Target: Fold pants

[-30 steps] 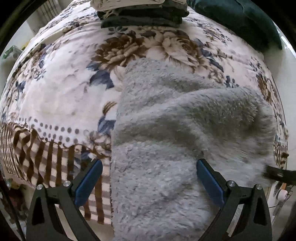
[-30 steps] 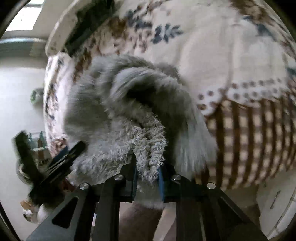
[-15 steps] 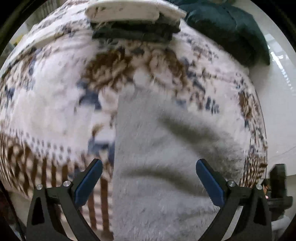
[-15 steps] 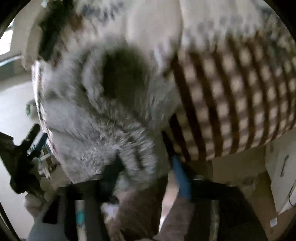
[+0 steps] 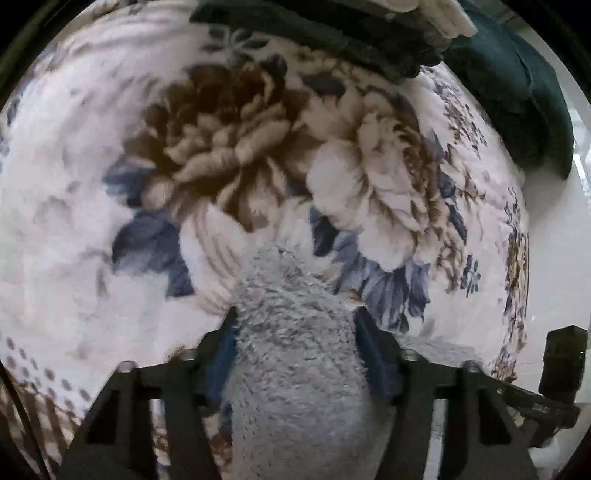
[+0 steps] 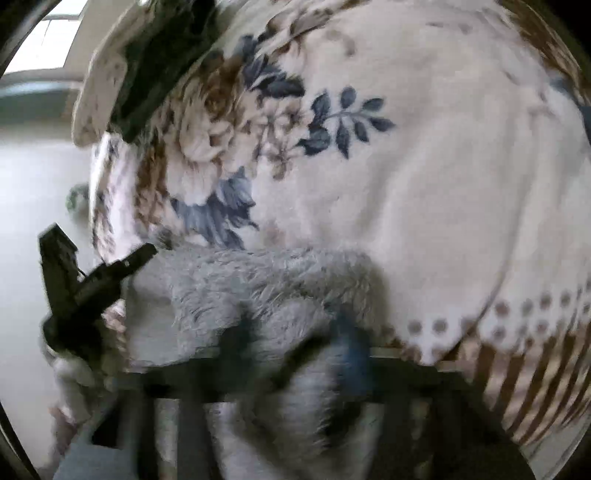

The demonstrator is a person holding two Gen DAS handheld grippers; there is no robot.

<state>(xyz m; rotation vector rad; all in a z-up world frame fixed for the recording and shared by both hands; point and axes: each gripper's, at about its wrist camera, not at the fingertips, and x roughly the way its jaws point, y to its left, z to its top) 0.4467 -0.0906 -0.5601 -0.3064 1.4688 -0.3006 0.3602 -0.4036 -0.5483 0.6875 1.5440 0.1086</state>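
A: What is seen first?

B: Most of both frames is filled by the floral blanket [image 5: 92,206]. Along the upper edge of the left wrist view a stack of folded clothes [image 5: 332,26] is laid on it, with a dark green cushion [image 5: 517,96] at the upper right.

A: And the pants?

B: The grey fleece pants [image 5: 295,350] are found at lower centre in both views. In the left wrist view a thick bunch is clamped between the fingers of the left gripper [image 5: 295,325]. In the right wrist view the right gripper [image 6: 291,332] is blurred; fleece is seen between its fingers and appears to be pinched, though this cannot be told with certainty.

A: What could be spoiled from here?

B: A fold is judged to be under way. The pile is slippery and bulky, so a layer could be lost from either grip and the fold left skewed. If one side is carried further than the other, the edges would be misaligned.

A: Any containers?

B: None can be made out.
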